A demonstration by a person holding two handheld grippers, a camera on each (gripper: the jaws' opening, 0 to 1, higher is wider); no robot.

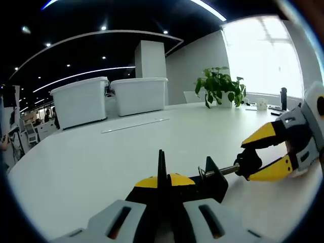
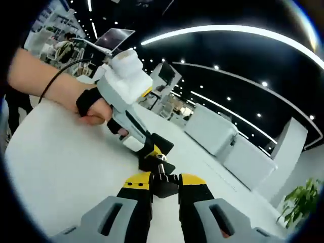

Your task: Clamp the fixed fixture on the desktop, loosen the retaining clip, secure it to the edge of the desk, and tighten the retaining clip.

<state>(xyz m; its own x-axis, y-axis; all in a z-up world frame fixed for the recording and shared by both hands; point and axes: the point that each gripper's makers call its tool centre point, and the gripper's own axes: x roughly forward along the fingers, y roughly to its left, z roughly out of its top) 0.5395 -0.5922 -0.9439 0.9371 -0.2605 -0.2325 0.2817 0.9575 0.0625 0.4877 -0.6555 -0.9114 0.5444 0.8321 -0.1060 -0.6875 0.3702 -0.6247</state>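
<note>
Both grippers grasp a black clamp fixture on the white desk. Left gripper pinches its body; right gripper closes on its screw knob.

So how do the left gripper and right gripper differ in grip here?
The left gripper is shut on the black metal clamp fixture, while the right gripper is shut on the black round knob of its screw. The left gripper's jaws nearly meet; the right gripper's jaws stand apart around the knob. Both have yellow tips and work the same fixture over the white desk.
</note>
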